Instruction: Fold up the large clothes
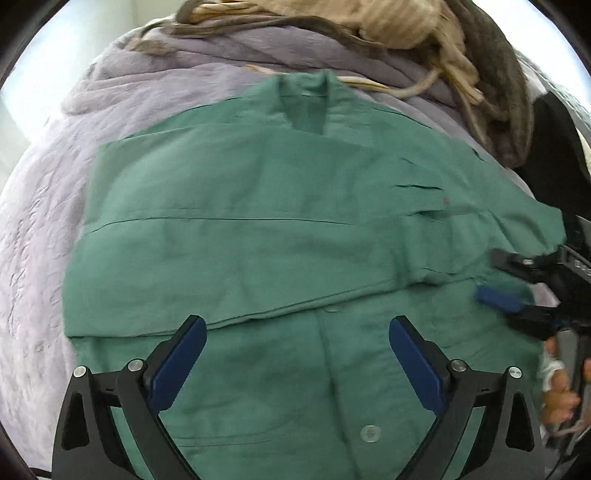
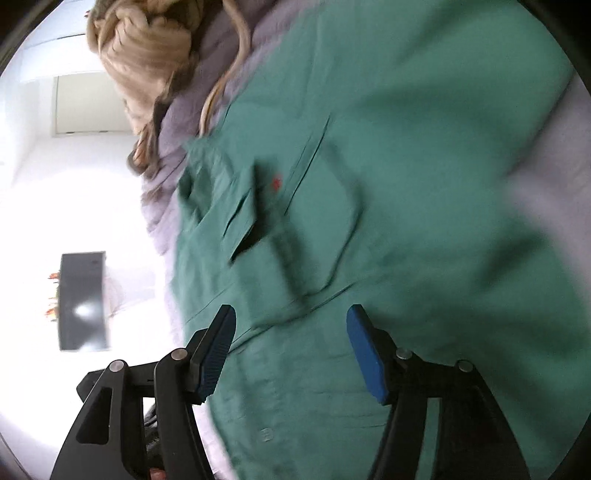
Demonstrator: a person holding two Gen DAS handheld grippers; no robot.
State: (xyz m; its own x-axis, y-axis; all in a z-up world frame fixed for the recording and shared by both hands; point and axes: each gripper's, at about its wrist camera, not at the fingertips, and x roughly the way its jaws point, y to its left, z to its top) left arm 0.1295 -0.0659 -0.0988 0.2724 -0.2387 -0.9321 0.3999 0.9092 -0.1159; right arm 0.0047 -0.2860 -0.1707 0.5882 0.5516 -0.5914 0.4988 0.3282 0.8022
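**Mia:** What was under everything?

**Tom:** A bed with a soft purple blanket (image 1: pixel 44 221) on it. At the far end lay a heap of tan and grey knitted things (image 1: pixel 406 26). In the right wrist view the room behind was very bright, with a dark flat screen (image 2: pixel 83 301) on the white wall.

**Mia:** Where was the shirt?

**Tom:** The green shirt (image 1: pixel 258 206) lay flat on the blanket, with its collar pointing at the heap. One side was already folded over the middle. A row of buttons ran down the front, and one button (image 1: pixel 370 432) sat close to the left camera. There was a tiny red mark (image 2: pixel 276 181) near a pocket.

**Mia:** What about the left gripper (image 1: pixel 297 360)?

**Tom:** Its jaws were spread very wide. Nothing was between them. They hung over the shirt's lower front.

**Mia:** And the right gripper (image 2: pixel 291 349)?

**Tom:** Its jaws were apart too, and nothing was pinched. It was at the shirt's right edge. From the left camera you could see one blue pad (image 1: pixel 498 297) over the cloth, and a hand (image 1: pixel 557 391) holding the handle. That right view was blurry, so I could not tell if the pads touched the shirt.
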